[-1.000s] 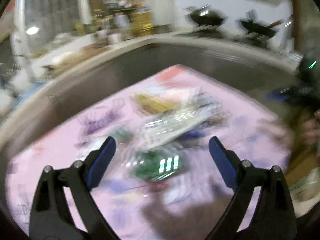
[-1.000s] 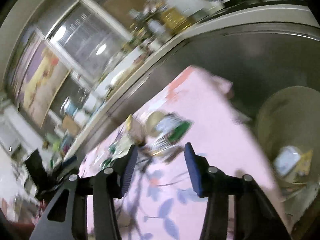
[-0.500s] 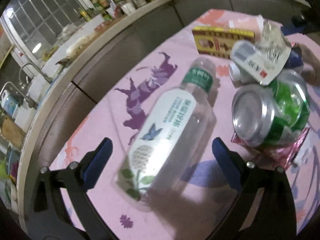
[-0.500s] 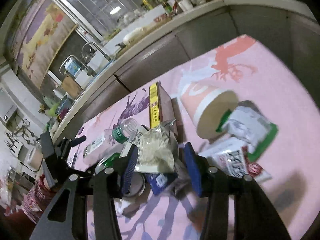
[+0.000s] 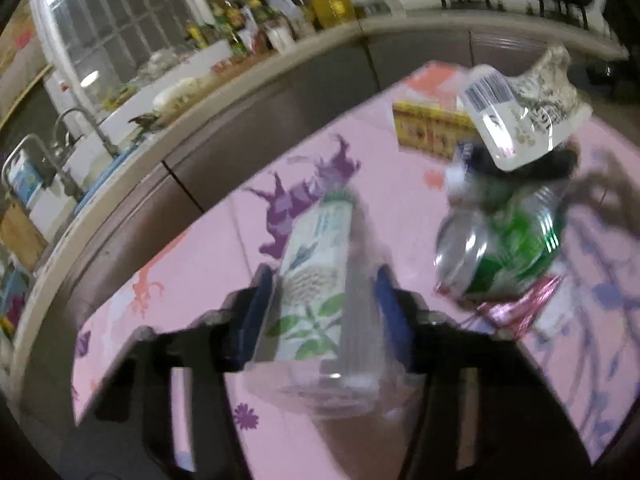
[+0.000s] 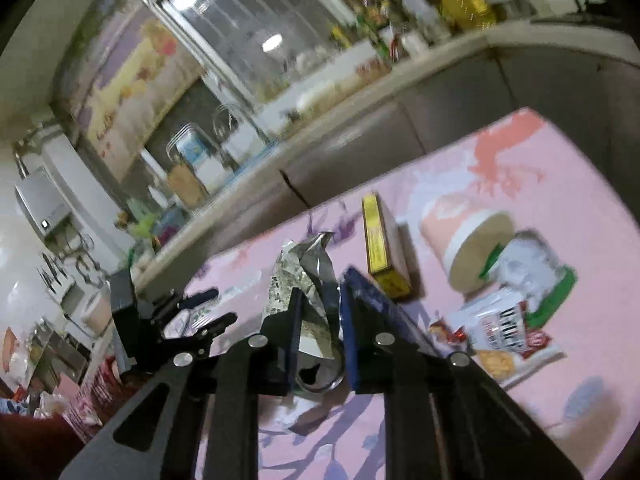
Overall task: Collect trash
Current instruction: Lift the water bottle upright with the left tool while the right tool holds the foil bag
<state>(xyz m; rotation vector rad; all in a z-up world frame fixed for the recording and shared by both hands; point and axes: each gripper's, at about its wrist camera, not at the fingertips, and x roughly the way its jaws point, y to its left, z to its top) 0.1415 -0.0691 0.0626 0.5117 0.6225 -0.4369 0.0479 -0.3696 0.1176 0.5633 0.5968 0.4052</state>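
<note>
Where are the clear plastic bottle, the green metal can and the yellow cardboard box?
Clear plastic bottle (image 5: 316, 280): left wrist view, on its printed label.
Green metal can (image 5: 504, 248): left wrist view, on its side wall.
Yellow cardboard box (image 6: 378, 236): right wrist view, on its yellow top face.

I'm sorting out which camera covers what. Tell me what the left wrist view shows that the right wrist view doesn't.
Left wrist only: the left gripper, fingers closed on the clear plastic bottle, and the green can lying beside it on the pink cloth.
Right wrist only: the right gripper, its fingers closing around the silver foil wrapper, the paper cup on its side, and the snack packets.
Both: the yellow box, the pink tablecloth and the kitchen counter.
</note>
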